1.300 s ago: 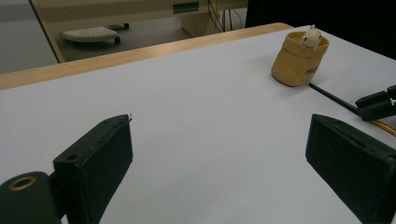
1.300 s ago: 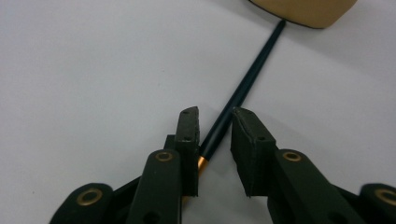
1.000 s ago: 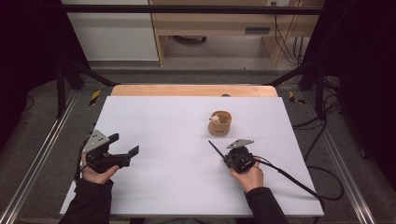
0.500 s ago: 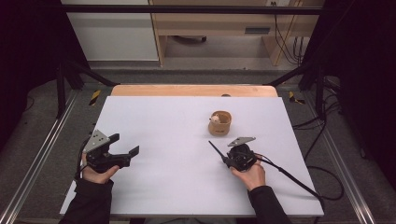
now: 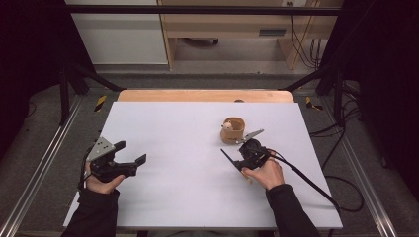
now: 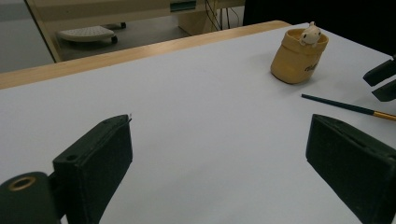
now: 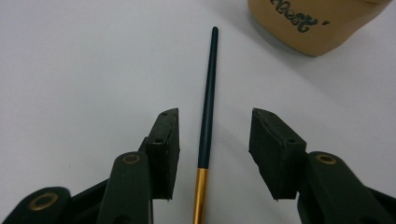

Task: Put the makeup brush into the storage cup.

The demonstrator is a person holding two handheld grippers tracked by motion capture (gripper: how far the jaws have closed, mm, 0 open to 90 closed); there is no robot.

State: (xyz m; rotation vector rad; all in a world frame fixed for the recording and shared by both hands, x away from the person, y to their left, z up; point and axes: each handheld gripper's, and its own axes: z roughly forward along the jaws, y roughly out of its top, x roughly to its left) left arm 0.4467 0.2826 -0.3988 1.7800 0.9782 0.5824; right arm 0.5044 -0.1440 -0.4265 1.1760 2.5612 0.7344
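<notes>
My right gripper (image 7: 212, 149) sits low over the table (image 5: 163, 128) with its jaws spread, one to each side of the brush (image 7: 208, 93), which lies flat on the white top and runs straight out between them; neither pad touches it as far as I can tell. I judge I have lined up this way so that a plain squeeze would catch the dark handle just above the gold band, where the shaft is narrow and the pads can meet it squarely. The brush tip points toward the cup (image 7: 317, 23), a tan holder with dark lettering that stands just past and to one side of the tip. In the high view the cup (image 5: 232, 130) stands right of the table's middle with a small pale figure at its rim, and my right gripper (image 5: 245, 159) is close in front of it. My left gripper (image 5: 129, 157) rests well apart at the near left, jaws released and wide with nothing between them; in its own view the brush (image 6: 345, 107) and cup (image 6: 299, 56) lie far off to the right, so I take it to be waiting out of the way. Room is generous: bare white between my two hands, and a broad bare stretch left of the cup. The tight spots are the cup near the brush tip and the table's right edge beside my right hand.
</notes>
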